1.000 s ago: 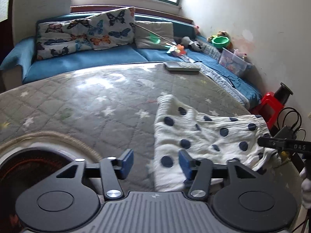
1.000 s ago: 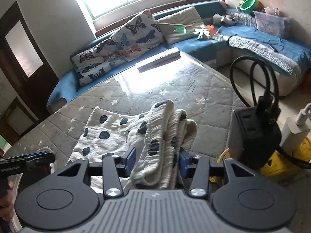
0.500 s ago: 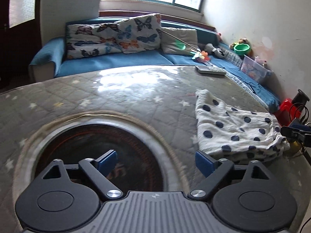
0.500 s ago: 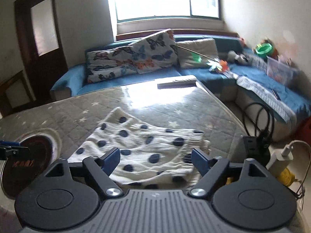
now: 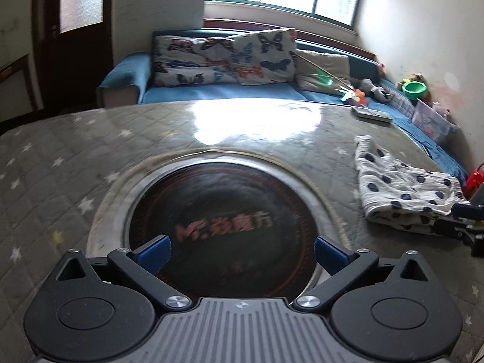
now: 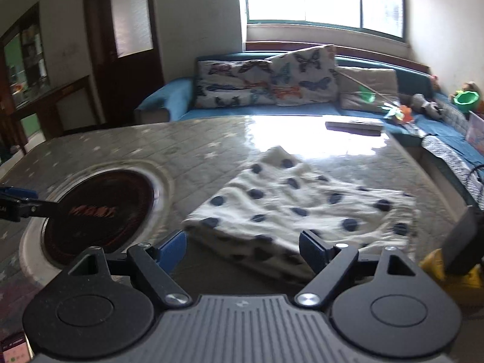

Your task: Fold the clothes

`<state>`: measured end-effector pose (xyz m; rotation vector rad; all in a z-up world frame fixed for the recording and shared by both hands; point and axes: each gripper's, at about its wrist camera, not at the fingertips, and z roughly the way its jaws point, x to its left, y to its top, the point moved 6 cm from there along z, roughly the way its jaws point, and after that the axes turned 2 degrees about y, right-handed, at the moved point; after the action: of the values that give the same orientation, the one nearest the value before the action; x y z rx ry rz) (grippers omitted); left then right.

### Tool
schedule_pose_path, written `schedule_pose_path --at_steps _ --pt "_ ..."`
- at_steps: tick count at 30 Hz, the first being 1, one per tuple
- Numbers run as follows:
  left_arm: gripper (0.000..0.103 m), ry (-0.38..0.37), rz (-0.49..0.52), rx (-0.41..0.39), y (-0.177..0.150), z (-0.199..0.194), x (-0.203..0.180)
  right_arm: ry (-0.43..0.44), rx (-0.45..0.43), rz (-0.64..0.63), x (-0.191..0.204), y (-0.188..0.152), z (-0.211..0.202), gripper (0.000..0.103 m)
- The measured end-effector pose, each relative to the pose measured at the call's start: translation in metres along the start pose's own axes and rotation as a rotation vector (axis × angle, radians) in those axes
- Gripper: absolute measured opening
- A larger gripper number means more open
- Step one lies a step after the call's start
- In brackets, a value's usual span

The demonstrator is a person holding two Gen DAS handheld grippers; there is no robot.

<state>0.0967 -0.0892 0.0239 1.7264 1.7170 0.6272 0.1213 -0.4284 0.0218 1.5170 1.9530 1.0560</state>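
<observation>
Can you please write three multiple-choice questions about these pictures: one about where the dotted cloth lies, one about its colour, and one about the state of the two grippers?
1. Where does the polka-dot cloth lie?
A. On the blue sofa
B. On the grey quilted table top, beside the round dark panel
C. On the floor

2. What colour are its dots?
A. Red
B. Green
C. Dark blue

3. What state are the left gripper and right gripper in?
A. Both open, holding nothing
B. Both shut on the cloth
C. Only the left one holds the cloth

Answers:
1 B, the cloth rests on the star-patterned table top, right of the round dark panel.
2 C, dark blue dots on white fabric.
3 A, both pairs of fingers stand wide apart, with nothing between them.
</observation>
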Motion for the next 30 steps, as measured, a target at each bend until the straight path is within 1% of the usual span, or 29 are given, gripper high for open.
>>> schedule_pose_path --at_steps 4,12,16,21,24,26,27,30 --pt "0.103 0.039 -0.028 -0.011 -0.009 -0.006 0.017 0.048 0.002 -0.035 0.024 -0.007 0.006 0.084" --pt "0.103 0.184 -0.048 -0.024 -0.030 -0.009 0.060 0.140 0.001 -0.098 0.073 -0.019 0.020 0.085" --pt "0.103 0.240 -0.060 -0.027 -0.041 -0.010 0.081 0.179 -0.001 -0.133 0.094 -0.023 0.029 0.085" --pt "0.103 0.293 -0.077 -0.057 -0.051 -0.015 0.104 0.199 -0.007 -0.171 0.114 -0.025 0.042 0.085" --pt "0.103 0.342 -0.073 -0.089 -0.052 -0.019 0.113 0.212 -0.012 -0.194 0.126 -0.026 0.049 0.086" --pt "0.103 0.380 -0.065 -0.113 -0.052 -0.020 0.119 0.220 -0.014 -0.209 0.133 -0.027 0.054 0.090" --pt "0.103 0.400 -0.062 -0.124 -0.052 -0.020 0.123 0.222 -0.016 -0.217 0.137 -0.028 0.057 0.091" --pt "0.103 0.446 -0.071 -0.133 -0.053 -0.016 0.135 0.222 -0.025 -0.240 0.147 -0.026 0.067 0.091"
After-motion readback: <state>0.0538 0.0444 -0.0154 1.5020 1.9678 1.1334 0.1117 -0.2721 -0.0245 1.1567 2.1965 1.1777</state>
